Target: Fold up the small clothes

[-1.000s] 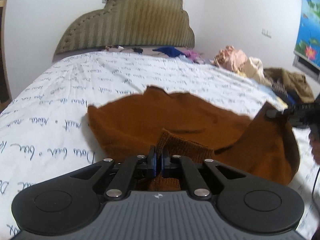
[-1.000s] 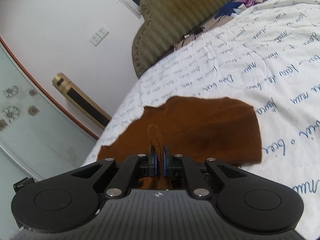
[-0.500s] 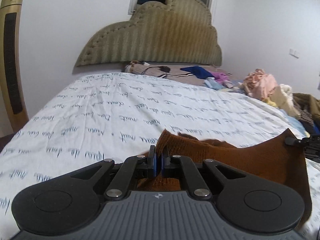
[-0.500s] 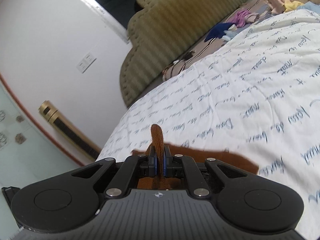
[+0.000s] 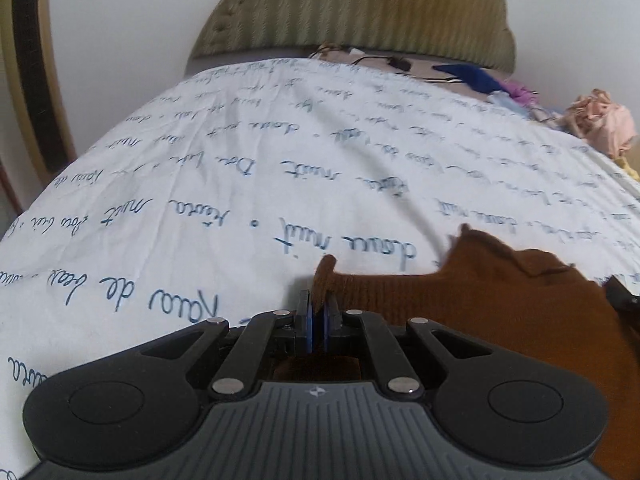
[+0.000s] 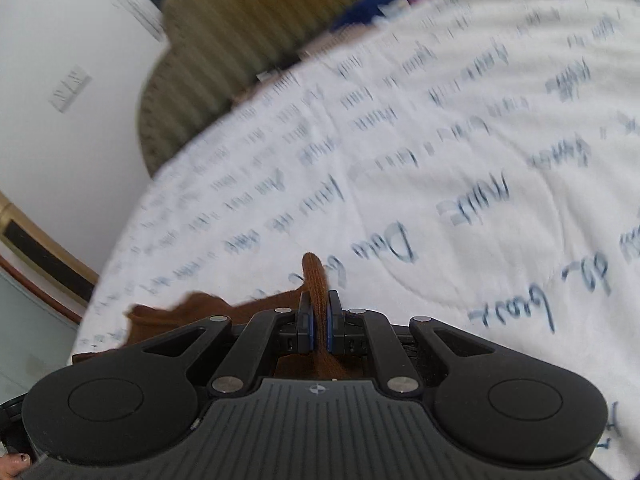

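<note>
Left wrist view showed your left gripper (image 5: 316, 320) clamped on the brown knit garment (image 5: 500, 304), which hung above the bedsheet (image 5: 240, 184); your right gripper (image 6: 318, 322) pinched another edge. You needed even tension when laying it flat.

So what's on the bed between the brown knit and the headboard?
Nothing: in the left wrist view only bare printed sheet lies between brown knit and headboard.

left gripper (image 5: 316, 314) clamped on brown knit garment (image 5: 500, 304) edge | garment hangs right | white script-printed bedsheet (image 5: 240, 184) beneath | olive headboard (image 5: 360, 8) behind | clothes pile (image 5: 600, 124) far right
</note>
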Demonstrator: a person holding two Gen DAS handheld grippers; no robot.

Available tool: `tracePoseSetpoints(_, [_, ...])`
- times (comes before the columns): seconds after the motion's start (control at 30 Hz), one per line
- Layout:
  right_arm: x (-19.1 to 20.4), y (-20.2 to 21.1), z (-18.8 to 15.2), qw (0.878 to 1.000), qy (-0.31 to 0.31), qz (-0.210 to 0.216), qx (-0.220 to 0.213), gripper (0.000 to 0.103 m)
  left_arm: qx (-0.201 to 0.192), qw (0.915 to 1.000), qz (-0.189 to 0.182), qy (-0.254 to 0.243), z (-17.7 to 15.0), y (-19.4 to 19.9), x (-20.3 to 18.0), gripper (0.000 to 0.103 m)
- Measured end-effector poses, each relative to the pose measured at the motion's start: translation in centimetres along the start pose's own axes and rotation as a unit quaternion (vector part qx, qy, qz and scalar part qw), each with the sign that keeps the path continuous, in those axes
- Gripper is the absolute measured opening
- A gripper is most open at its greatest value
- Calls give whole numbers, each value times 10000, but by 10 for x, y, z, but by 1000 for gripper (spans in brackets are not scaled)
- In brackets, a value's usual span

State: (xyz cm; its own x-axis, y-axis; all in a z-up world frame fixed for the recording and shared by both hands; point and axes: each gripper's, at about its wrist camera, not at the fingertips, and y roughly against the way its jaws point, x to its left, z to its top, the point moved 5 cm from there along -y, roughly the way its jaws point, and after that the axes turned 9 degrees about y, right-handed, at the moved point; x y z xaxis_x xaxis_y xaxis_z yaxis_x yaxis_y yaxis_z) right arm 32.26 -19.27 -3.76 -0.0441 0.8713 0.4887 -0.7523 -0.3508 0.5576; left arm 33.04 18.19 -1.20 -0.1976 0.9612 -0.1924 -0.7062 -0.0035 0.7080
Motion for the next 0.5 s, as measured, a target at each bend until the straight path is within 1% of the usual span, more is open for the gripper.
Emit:
tracePoseSetpoints(0.03, [0, 0, 0, 10000, -63, 50, 42, 12, 5, 10000, 25, -11, 2, 0, 0, 5])
tracePoseSetpoints(0.1, [1, 0, 3, 10000, -9, -29, 67, 12, 139, 9998, 134, -105, 5, -5, -2, 7])
tracePoseSetpoints(0.17, [1, -5, 6, 9996, -29, -103, 248, 11, 177, 9994, 224, -179, 5, -6, -4, 7])
tracePoseSetpoints(0.23, [0, -3, 9, 9994, -157, -73, 297, 16, 184, 9990, 300, -278, 5, -1, -7, 7])
tracePoseSetpoints(0.27, [3, 2, 12, 9995, -147, -127, 245, 27, 149, 9991, 302, -276, 6, 4, -7, 7])
tracePoseSetpoints(0.3, [6, 11, 16, 9996, -68, -260, 105, 40, 84, 9991, 279, -300, 6, 10, -7, 7])
tracePoseSetpoints(0.33, [10, 21, 20, 9993, 69, -348, -79, 44, 21, 9990, 320, -318, 8, 17, -6, 7])
tracePoseSetpoints(0.4, [21, 43, 25, 9981, 378, -318, -361, 45, -72, 9988, 395, -271, 12, 29, 1, 7])
tracePoseSetpoints(0.43, [26, 52, 26, 9975, 478, -276, -446, 45, -123, 9990, 373, -216, 13, 36, 5, 7])
tracePoseSetpoints(0.5, [40, 70, 25, 9959, 701, -44, -564, 45, -201, 9992, 337, -86, 15, 51, 13, 7])
